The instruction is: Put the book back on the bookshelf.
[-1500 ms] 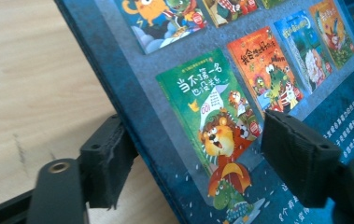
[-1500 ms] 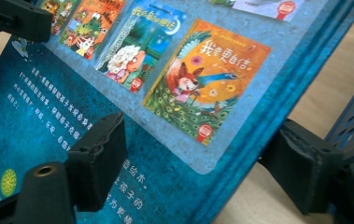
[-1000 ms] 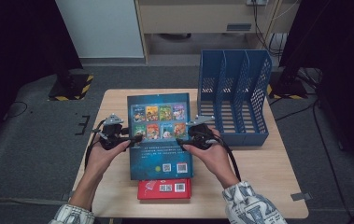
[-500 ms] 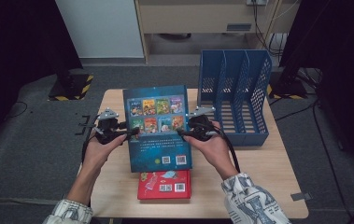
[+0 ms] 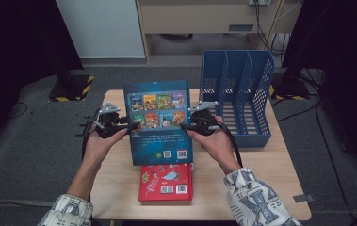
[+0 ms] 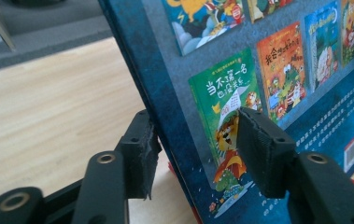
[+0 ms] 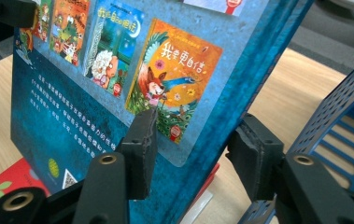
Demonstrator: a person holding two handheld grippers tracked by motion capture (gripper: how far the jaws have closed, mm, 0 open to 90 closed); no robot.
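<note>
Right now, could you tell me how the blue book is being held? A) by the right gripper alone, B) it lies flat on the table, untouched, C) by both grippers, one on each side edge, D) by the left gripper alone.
C: the blue book is tilted up off the red book, with the left gripper clamped on its left edge and the right gripper on its right edge.
</note>
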